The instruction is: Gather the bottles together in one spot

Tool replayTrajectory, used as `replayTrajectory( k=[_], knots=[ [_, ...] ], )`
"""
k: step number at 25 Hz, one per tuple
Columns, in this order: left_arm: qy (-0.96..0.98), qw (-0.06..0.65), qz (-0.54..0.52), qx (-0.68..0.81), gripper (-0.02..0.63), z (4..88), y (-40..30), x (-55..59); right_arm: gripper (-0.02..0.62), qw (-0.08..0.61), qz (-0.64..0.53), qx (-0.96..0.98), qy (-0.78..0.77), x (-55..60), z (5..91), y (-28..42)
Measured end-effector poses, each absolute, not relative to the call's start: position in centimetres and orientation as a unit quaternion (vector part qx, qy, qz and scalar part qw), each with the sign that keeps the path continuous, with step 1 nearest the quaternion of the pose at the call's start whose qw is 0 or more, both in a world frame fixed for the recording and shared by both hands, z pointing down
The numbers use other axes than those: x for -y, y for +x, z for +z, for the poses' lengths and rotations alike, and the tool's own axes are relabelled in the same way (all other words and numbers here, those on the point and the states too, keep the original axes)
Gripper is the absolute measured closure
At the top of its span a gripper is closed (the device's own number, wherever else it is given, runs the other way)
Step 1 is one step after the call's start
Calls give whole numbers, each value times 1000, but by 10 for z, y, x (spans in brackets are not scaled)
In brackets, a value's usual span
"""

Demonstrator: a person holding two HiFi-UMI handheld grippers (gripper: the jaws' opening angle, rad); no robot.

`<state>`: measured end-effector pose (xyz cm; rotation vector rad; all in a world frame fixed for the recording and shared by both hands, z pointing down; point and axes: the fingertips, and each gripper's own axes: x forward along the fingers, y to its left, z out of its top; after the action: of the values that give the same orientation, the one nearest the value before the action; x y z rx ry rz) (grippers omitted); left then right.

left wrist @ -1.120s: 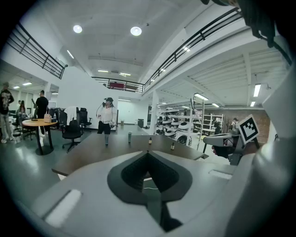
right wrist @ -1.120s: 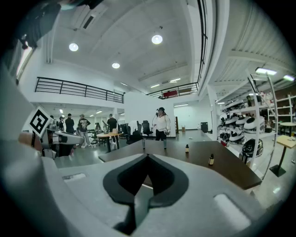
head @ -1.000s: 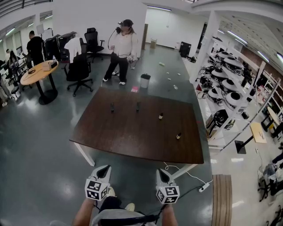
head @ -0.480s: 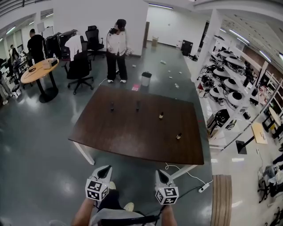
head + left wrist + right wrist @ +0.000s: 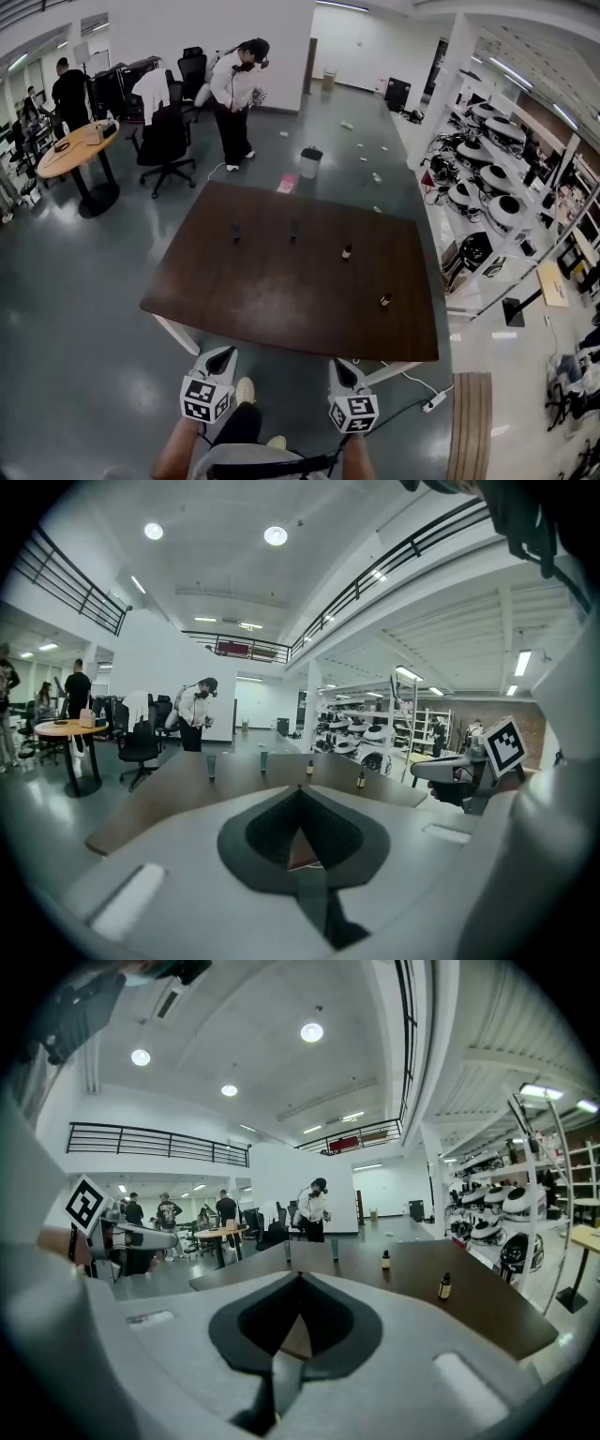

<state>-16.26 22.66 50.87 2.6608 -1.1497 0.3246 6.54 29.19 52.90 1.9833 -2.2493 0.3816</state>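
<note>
Dark and thin, the left tall bottle [image 5: 236, 231] and the right tall bottle [image 5: 292, 229] stand side by side on the brown surface [image 5: 272, 300]. They are toward its far edge, with a gap between them. The small brown bottle [image 5: 346, 252] stands to their right, a bit closer to you. The last small bottle [image 5: 384, 300] stands closer to you again, near the right edge and apart from the other three. All four stand upright.

Your left claw [image 5: 221, 353] and your right claw [image 5: 338, 364] sit low in front of you, just short of the near edge of the surface. They point across it and are well apart from all four. Each claw is clenched tight, tips together, with nothing in it.

Grey floor [image 5: 84, 309] lies all around the surface. A pale bin [image 5: 310, 161] stands past the far edge. Farther back, a person in a white top [image 5: 232, 89] stands next to a black chair [image 5: 166, 141], with a round wooden table [image 5: 70, 155] to the left. Shelves [image 5: 487, 187] with white round things run along the right side.
</note>
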Motion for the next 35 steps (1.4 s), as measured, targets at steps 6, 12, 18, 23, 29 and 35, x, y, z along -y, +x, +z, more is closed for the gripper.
replayTrajectory(
  k=[6,12,18,23,29,35],
  knots=[
    [906,110,108,395,606,499,-162,-175,594,58,127,741,657,-245,519,68],
    [908,103,111,390,605,494,-169,-126,594,70,130,737,660,-196,516,59],
    [913,107,109,379,606,494,-183,-76,594,73,129,734,663,-149,512,40],
    [915,116,115,368,606,506,-192,-41,594,69,130,726,672,-117,516,29],
    [916,122,117,363,606,513,-199,-11,594,70,126,720,678,-92,516,23],
    [915,129,120,363,606,524,-192,12,594,78,129,719,678,-69,526,31]
  ],
)
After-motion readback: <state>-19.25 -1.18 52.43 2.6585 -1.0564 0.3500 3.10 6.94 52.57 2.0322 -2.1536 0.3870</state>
